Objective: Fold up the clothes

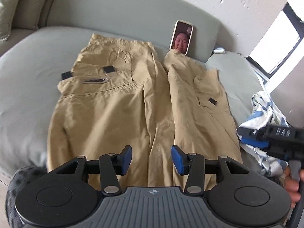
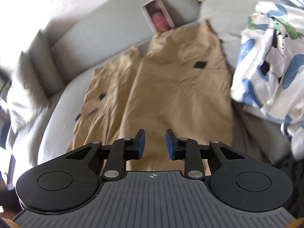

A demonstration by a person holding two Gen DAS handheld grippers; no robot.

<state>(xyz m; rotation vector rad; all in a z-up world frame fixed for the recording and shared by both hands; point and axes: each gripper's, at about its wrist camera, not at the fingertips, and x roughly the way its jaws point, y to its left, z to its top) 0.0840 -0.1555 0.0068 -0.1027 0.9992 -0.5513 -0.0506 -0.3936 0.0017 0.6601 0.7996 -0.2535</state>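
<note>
Tan cargo shorts (image 1: pixel 117 102) lie spread flat on a grey-green sofa seat, both legs pointing to the backrest, with black velcro tabs on the pockets. They also show in the right wrist view (image 2: pixel 167 95). My left gripper (image 1: pixel 151 159) is open and empty, hovering over the near edge of the shorts. My right gripper (image 2: pixel 155 144) is open and empty above the near part of the right half. It shows at the right edge of the left wrist view (image 1: pixel 252 137), beside the shorts.
A phone (image 1: pixel 181 37) with a lit screen leans on the backrest, touching a shorts leg; it shows in the right wrist view (image 2: pixel 158 17). A white-and-blue patterned garment (image 2: pixel 269 57) lies crumpled to the right. A cushion (image 1: pixel 7 13) sits far left.
</note>
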